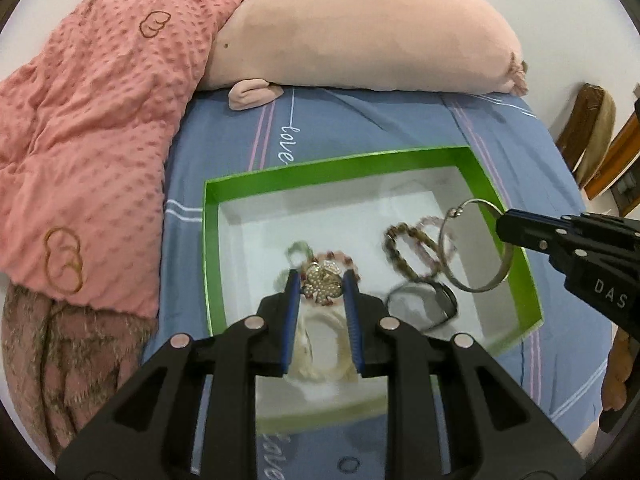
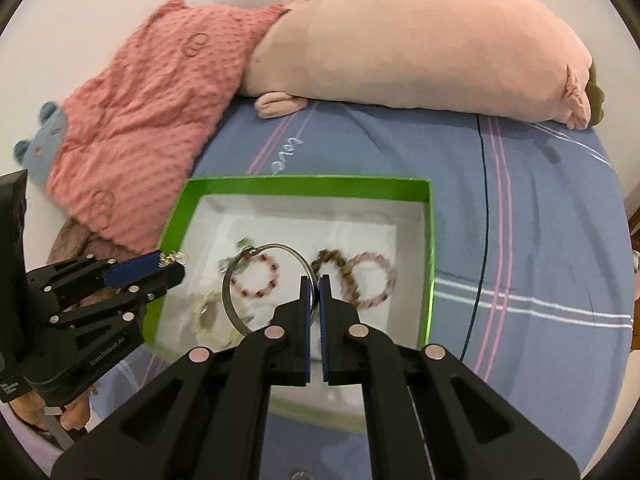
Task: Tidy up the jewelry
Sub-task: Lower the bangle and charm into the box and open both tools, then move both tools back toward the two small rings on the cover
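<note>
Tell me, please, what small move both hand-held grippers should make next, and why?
Probably carry both pieces clear of the green box and set them apart on the sheet. The left hand-held gripper is shut on a pearl brooch and the right hand-held gripper on a silver bangle, both above the beaded bracelets lying in the box.

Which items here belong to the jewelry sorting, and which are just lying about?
Part of the job:
- green box
- flower brooch, held in the left tool
- silver bangle, held in the right tool
- beaded bracelets in the box

Just lying about:
- pink blanket
- plush pillow
- blue bedsheet
</note>
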### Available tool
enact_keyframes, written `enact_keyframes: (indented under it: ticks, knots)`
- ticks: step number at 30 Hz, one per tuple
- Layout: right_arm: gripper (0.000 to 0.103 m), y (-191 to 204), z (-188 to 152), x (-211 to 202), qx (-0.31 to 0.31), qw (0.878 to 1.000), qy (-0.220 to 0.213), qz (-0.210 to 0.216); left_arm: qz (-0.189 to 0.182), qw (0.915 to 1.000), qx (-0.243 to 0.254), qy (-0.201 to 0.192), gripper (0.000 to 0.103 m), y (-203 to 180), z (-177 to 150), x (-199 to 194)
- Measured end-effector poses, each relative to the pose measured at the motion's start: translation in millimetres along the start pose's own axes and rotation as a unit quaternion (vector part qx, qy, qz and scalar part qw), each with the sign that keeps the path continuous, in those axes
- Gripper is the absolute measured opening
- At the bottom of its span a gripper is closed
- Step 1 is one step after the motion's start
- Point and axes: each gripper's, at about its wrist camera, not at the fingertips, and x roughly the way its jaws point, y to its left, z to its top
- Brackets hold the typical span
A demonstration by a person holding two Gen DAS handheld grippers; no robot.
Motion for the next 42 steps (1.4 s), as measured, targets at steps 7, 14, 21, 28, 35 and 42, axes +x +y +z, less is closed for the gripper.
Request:
enact_keyframes:
  ticks: [7,14,21,28,35,42]
  knots:
    - [0.004,-13,20,41,0.004,0.999,0.036,-0.026,-0.002,0.9993,-0.013,0.036,0.022,9,23,42]
    - [0.004,-3,21,88,-0.01,0.996,0.082,-0.029,-0.01,0.9965,-0.031,0.077,0.022,18,23,79]
    - [0.005,9,13,108,-0.027,0.993,0.104,-0.04,-0.008,0.9952,-0.024,0.095,0.022,11,17,94]
    - [0.037,4,11,79,-0.007,0.996,0.078,-0.038,0.005,0.9968,-0.012,0.078,0.032,8,16,77]
    - [0.037,20,-5,11,-0.03,0.999,0.031,-0.03,0.035,0.9992,0.017,0.006,0.046,-7,-2,9]
    - [0.054,33,-53,-40,-0.048,0.999,0.004,-0.011,0.052,0.9974,0.042,-0.027,0.046,-19,-50,-43]
